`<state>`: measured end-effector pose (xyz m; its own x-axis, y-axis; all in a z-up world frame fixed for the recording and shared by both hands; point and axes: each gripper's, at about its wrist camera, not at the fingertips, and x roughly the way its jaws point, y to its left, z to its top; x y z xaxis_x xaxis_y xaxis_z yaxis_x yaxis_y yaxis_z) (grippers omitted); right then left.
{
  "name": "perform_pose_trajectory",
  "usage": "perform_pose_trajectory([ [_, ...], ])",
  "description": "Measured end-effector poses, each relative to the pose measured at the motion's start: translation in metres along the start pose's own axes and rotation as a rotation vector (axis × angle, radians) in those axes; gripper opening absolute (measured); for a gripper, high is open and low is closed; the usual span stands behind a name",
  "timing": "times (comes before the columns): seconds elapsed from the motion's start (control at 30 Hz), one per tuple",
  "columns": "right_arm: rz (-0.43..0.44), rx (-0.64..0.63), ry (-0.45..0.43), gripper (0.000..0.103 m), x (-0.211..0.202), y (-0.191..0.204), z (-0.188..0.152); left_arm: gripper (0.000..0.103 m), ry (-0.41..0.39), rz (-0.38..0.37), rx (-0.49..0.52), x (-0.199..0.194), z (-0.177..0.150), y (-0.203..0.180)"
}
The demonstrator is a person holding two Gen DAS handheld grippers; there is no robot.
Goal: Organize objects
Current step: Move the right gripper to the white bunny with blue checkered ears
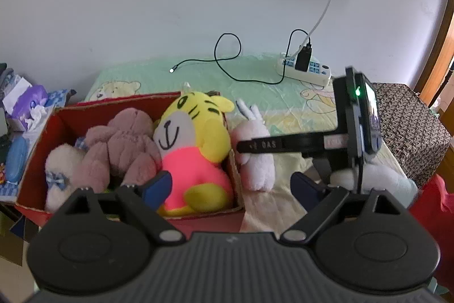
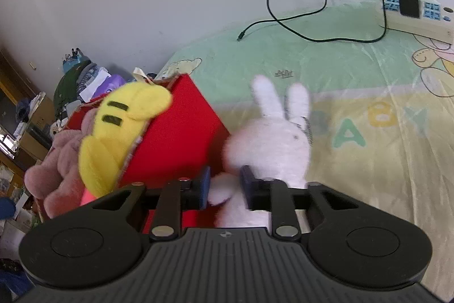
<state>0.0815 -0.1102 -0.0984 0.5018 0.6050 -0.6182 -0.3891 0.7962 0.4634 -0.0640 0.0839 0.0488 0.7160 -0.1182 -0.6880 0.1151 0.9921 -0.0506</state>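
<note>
Left tongs [image 1: 231, 188]: blue pads wide apart, nothing between them, hovering over the near edge of the red cardboard box [image 1: 65, 115]. The left pad [image 1: 157, 188] overlaps the pink belly of the yellow tiger plush [image 1: 195, 144] in the left wrist view; contact cannot be told.

Box sits on the bed [image 1: 198, 75], at about 9 o'clock in the left wrist view. Inside it, from 9 toward 3 o'clock: a pale plush with a blue checked bow [image 1: 58, 175], a mauve-brown bear plush [image 1: 124, 144], then the tiger upright against the right wall.

White rabbit plush [image 1: 255, 158] stands just outside the box's right wall, on the bed, ears up toward 12 o'clock. In the right wrist view the rabbit [image 2: 272, 141] is just beside the red box [image 2: 176, 132], at its 3 o'clock.

Right tongs [image 2: 225, 186]: pads drawn close, clamped on a limb or lower body of the rabbit; white fur fills the gap between them. Which part is gripped is too blurred to tell. The right tool shows in the left wrist view as a black bar lying across the rabbit's head at about 3 o'clock.

Far end of bed, 12 to 1 o'clock: white power strip [image 1: 305, 70] with black charger [image 1: 303, 58] plugged in, black cable [image 1: 227, 58] looped on the green sheet. Tissue pack [image 1: 27, 104] off the bed at 9 o'clock.
</note>
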Motion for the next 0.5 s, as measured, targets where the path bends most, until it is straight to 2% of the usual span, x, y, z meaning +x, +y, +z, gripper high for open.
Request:
perform_pose_trajectory([
  [0.13,-0.060,0.016,-0.023,0.021,-0.020,-0.023,-0.004,0.091,-0.011,-0.038,0.021,0.004,0.006,-0.009],
  [0.23,-0.060,0.088,-0.022,0.024,-0.034,-0.051,-0.005,0.091,-0.022,-0.082,0.058,0.008,0.012,-0.023],
  [0.33,-0.106,0.148,-0.039,0.028,-0.047,-0.073,-0.009,0.090,-0.033,-0.118,0.112,0.016,0.018,-0.042],
  [0.5,-0.083,0.234,-0.050,0.029,-0.066,-0.095,-0.021,0.089,-0.016,-0.165,0.184,0.048,0.026,-0.075],
])
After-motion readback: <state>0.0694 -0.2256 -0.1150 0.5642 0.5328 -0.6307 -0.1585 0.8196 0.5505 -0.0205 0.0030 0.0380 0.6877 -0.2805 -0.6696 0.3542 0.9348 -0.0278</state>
